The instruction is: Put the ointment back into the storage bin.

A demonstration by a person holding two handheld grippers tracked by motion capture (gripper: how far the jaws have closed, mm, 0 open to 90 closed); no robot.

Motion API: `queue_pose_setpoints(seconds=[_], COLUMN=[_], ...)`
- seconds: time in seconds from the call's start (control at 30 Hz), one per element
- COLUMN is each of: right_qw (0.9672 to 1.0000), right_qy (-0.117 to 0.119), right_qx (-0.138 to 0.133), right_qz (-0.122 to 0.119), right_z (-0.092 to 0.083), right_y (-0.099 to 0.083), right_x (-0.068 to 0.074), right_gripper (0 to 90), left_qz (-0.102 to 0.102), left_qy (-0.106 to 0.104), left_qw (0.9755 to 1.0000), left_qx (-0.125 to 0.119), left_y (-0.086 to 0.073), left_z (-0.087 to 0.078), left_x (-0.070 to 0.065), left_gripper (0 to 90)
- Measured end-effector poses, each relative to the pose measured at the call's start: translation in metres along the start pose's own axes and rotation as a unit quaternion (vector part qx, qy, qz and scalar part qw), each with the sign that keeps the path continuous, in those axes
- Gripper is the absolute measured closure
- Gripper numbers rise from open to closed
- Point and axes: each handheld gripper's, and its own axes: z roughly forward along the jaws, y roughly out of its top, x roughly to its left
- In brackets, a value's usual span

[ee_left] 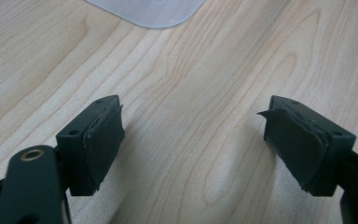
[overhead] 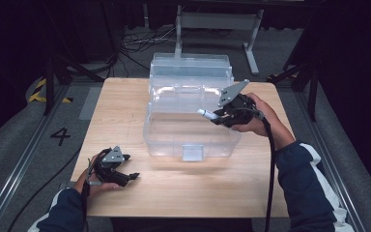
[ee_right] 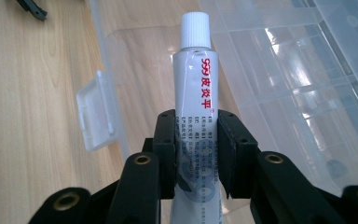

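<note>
The right gripper (ee_right: 196, 158) was clamped on a white ointment tube with red lettering and a ribbed white cap (ee_right: 196, 84), its 2 jaws pressing the tube's lower half. The tube's long axis ran straight out along the jaws, cap leading, up the middle of the right gripper view. Directly past the cap lay the open clear plastic storage box (overhead: 174, 135), at the centre of the high view, so a short forward reach would likely carry the tube inside. The left gripper (ee_left: 193, 149), jaws wide apart and empty, sat over the light wooden table (overhead: 121, 111) at lower left, farther from the box.
</note>
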Motion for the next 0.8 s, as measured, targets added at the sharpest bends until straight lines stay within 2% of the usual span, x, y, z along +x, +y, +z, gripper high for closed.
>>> queue_pose_setpoints(seconds=[0.2, 0.57, 0.67, 0.77, 0.8], right_qw=[0.9995, 0.9980, 0.9973, 0.9949, 0.9949], right_qy=[0.012, 0.027, 0.032, 0.040, 0.040], right_qx=[0.029, 0.058, 0.066, 0.092, 0.092], right_qz=[-0.009, -0.003, -0.006, -0.001, -0.001], right_z=[0.015, 0.034, 0.038, 0.050, 0.050], right_y=[0.005, 0.003, 0.002, -0.001, -0.001], right_x=[-0.004, -0.011, -0.012, -0.013, -0.013], right_gripper=[71.4, 71.3, 71.3, 71.3, 71.3], left_qz=[0.000, -0.001, 0.000, 0.000, 0.000], left_qy=[0.000, 0.003, 0.003, 0.003, 0.003], left_qw=[1.0000, 1.0000, 1.0000, 1.0000, 1.0000], left_qx=[0.001, 0.000, 0.000, 0.000, 0.000], left_y=[0.000, 0.000, 0.000, 0.000, 0.000], left_z=[0.000, 0.000, 0.000, 0.000, 0.000], left_x=[0.000, -0.001, -0.001, 0.000, 0.000], left_gripper=[19.9, 20.0, 20.0, 20.0, 20.0])
